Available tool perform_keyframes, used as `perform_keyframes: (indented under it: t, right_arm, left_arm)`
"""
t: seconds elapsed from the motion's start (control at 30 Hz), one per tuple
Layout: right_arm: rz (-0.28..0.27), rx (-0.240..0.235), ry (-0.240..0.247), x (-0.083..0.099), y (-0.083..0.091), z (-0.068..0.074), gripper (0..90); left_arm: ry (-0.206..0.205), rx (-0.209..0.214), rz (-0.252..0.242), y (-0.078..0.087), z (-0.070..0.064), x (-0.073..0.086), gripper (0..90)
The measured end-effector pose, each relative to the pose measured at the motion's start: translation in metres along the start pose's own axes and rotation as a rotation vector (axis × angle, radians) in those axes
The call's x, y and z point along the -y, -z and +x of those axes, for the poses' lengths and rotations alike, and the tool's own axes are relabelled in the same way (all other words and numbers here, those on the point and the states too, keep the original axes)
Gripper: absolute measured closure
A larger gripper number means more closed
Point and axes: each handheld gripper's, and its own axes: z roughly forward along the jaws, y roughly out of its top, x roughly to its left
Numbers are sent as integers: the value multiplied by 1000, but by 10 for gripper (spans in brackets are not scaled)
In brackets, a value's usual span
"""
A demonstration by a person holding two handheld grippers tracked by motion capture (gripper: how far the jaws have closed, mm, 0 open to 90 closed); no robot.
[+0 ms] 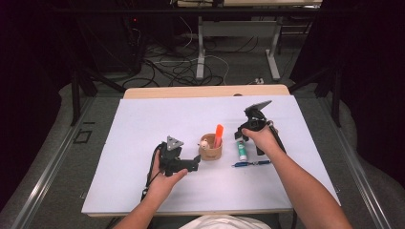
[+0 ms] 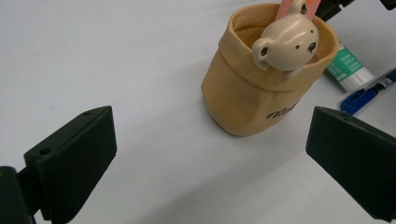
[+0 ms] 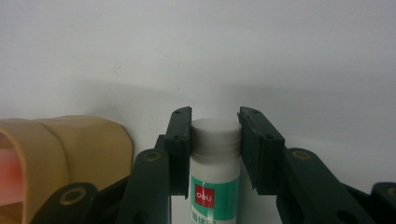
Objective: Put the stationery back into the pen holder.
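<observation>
White paper covers the table (image 1: pixel 143 143), and on it I count one tan ceramic cup (image 2: pixel 254 88) with a bear's head, one orange marker (image 1: pixel 218 135), one blue pen (image 1: pixel 251 163) and one glue stick (image 3: pixel 215 168). Right gripper (image 3: pixel 215 140) clamps its white cap beside the cup; left gripper (image 2: pixel 210 158) gapes wide.

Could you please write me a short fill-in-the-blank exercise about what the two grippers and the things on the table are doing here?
1. The right gripper has its jaws around the cap end of the ____, which lies on the table.
2. The left gripper has its jaws ____, pointing at the tan holder.
3. A small ____ figure sits at the holder's rim.
4. A ____ pen lies near the person's right forearm.

Missing words: glue stick; open; bear; blue
</observation>
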Motion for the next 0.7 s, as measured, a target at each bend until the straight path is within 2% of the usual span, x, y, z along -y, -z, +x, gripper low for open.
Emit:
perform_keyframes:
  t: [0.07,0.1,0.2,0.23,0.37,0.4,0.43,0.47,0.5,0.53,0.7]
  right_arm:
    - [-12,-14,-1,0,3,1,653]
    - [-39,-28,5,0,5,1,653]
    - [-56,-26,30,0,8,1,654]
    - [-76,-41,26,0,9,2,654]
    - [-141,-45,55,0,15,3,653]
    - [-141,-45,55,0,15,3,653]
    - [-180,-47,52,0,17,4,653]
    - [-180,-47,52,0,17,4,653]
    - [-206,-46,69,1,20,4,653]
    - [-206,-46,69,1,20,4,653]
    - [-280,-52,120,3,26,9,653]
  left_arm:
    - [0,0,1,0,0,0,18]
    - [1,0,1,0,0,0,18]
    - [-2,-1,0,0,0,0,18]
    - [-2,-1,0,0,0,0,18]
    - [-4,-3,0,0,0,0,19]
    - [-4,-3,0,0,0,0,19]
    - [-4,-3,0,0,0,0,20]
    - [1,-4,-4,0,0,0,20]
    - [0,-4,-4,0,0,0,20]
    - [0,-4,-4,-1,0,0,20]
    - [-5,-4,2,0,0,0,20]
